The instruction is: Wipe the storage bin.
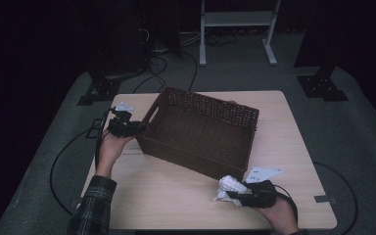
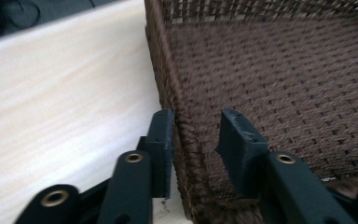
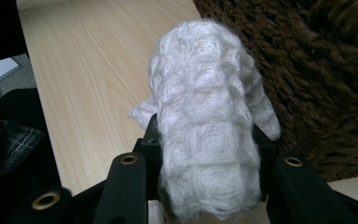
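1. Your left gripper (image 1: pixel 139 128): black, two-jawed, at 9 o'clock on the table, level with the basket's short end. In the left gripper view its flat, matte pads (image 2: pixel 162 140) straddle the braided rim, one outside and one inside; the outer pad lies against the weave, the inner stands clear, so the grip is released.

2. Basket (image 1: pixel 198 131): dark brown wicker, rectangular, open-topped, set askew at the table's centre. The high view gives its outline and a handle slot in the short wall; the left gripper view adds the tight cross-weave of the floor.

3. Table (image 1: pixel 176 196): pale wood grain, smooth, rounded corners.

4. Cloth (image 1: pixel 231 188): white, fluffy, knitted in bobbled rows, bunched into a roll at 5 o'clock, just beside the basket's near corner. The right gripper view shows its texture.

5. Your right gripper (image 1: pixel 235 195): black, clenched on the cloth, jaws flanking the roll.
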Available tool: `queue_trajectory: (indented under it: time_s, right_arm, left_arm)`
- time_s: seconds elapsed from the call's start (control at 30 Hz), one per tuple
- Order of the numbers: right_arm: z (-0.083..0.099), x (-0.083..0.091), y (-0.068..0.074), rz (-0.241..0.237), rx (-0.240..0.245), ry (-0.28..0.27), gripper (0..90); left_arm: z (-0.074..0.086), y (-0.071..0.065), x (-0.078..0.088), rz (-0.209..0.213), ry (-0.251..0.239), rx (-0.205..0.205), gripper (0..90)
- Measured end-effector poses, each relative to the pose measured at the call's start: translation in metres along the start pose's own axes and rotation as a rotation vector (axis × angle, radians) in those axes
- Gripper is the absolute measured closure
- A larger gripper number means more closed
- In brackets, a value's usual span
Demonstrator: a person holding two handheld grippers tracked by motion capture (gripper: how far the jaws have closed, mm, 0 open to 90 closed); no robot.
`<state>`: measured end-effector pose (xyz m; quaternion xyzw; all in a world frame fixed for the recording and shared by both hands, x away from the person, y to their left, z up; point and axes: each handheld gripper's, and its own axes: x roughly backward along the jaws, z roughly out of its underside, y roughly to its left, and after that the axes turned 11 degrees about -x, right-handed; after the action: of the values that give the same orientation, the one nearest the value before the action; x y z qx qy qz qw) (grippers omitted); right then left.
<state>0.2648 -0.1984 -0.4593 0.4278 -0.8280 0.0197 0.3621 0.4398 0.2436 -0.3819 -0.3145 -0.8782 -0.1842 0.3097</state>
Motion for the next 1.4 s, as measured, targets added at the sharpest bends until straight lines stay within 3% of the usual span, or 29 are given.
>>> queue_trajectory:
  time_s: [0.07,0.13,0.27,0.47,0.7,0.87,1.07,1.4]
  right_arm:
    - [0.001,0.000,0.000,0.000,-0.003,-0.001,61.0]
    - [0.001,0.002,0.000,0.002,-0.001,0.001,61.1]
    - [0.002,0.004,0.001,0.004,0.001,-0.008,61.0]
    - [0.002,0.002,0.002,0.007,-0.003,-0.001,61.0]
    - [0.003,0.002,0.000,0.011,-0.008,-0.001,61.0]
    - [0.003,0.003,-0.001,0.015,-0.008,-0.003,61.0]
    - [0.005,0.006,-0.002,0.023,-0.013,-0.006,61.0]
    - [0.011,0.016,-0.008,0.047,-0.028,-0.017,61.0]
  left_arm:
    - [0.001,-0.001,0.009,0.000,-0.039,-0.018,65.9]
    - [0.004,-0.001,0.019,-0.015,-0.079,-0.030,74.5]
    - [0.016,0.005,0.028,-0.045,-0.090,-0.021,90.0]
    - [0.033,0.007,0.020,-0.013,-0.090,-0.010,90.0]
    - [0.036,0.003,0.021,0.005,-0.078,-0.043,90.0]
    - [0.036,-0.007,0.024,0.029,-0.102,-0.050,90.0]
    - [0.034,-0.021,0.031,0.050,-0.092,-0.080,90.0]
    - [0.037,-0.043,0.036,0.115,-0.123,-0.101,90.0]
